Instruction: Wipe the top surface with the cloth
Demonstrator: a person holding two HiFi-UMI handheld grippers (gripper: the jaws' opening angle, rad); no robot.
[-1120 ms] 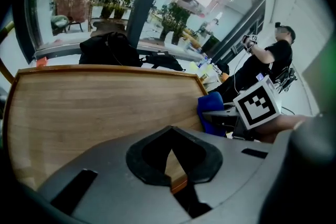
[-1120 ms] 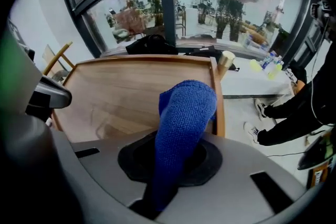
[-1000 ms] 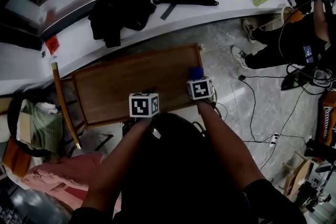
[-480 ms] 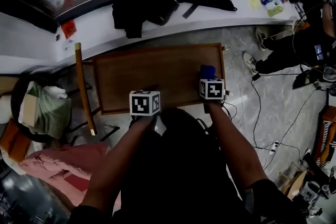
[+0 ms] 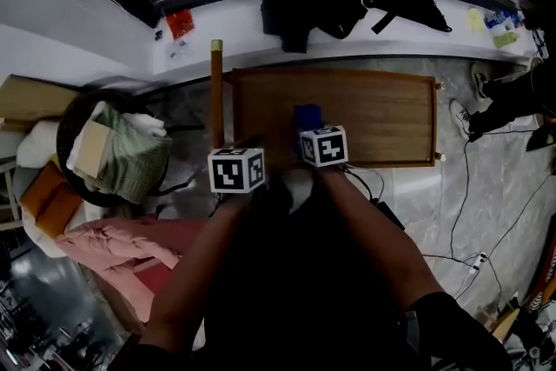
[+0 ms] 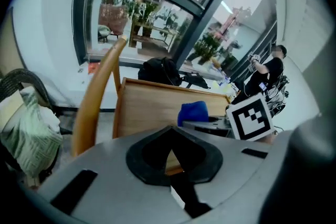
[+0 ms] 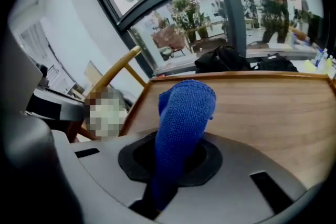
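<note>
- A dark round basket (image 5: 62,135) is sitting on the floor, well to the left of the table (image 5: 382,113).
- The basket is holding a folded green-striped fabric (image 5: 130,156), with a pale flat piece and something white lying beside it.
- A heap of pink fabric (image 5: 109,243) is lying on the floor just below the basket, outside it.
- The right gripper (image 7: 173,157) is clenching the blue cloth (image 7: 184,110); the jaws are pinching its lower end, and the rest is standing up in a thick fold ahead of them.
- The cloth is sitting over the left part of the table's wooden top, close to the near edge. No view is showing whether it is pressing on the wood.
- The left gripper (image 6: 170,136) is showing its jaws drawn together with nothing between them; only a small sliver of wood is showing through the gap behind the tips.
- The left gripper is hanging at the table's near left corner, just beside the right gripper and near a wooden rail (image 5: 216,91) that is running along the table's left end.
- A black jacket (image 5: 304,0) and a black bag (image 5: 408,6) are lying on the white ledge (image 5: 243,43) beyond the table.
</note>
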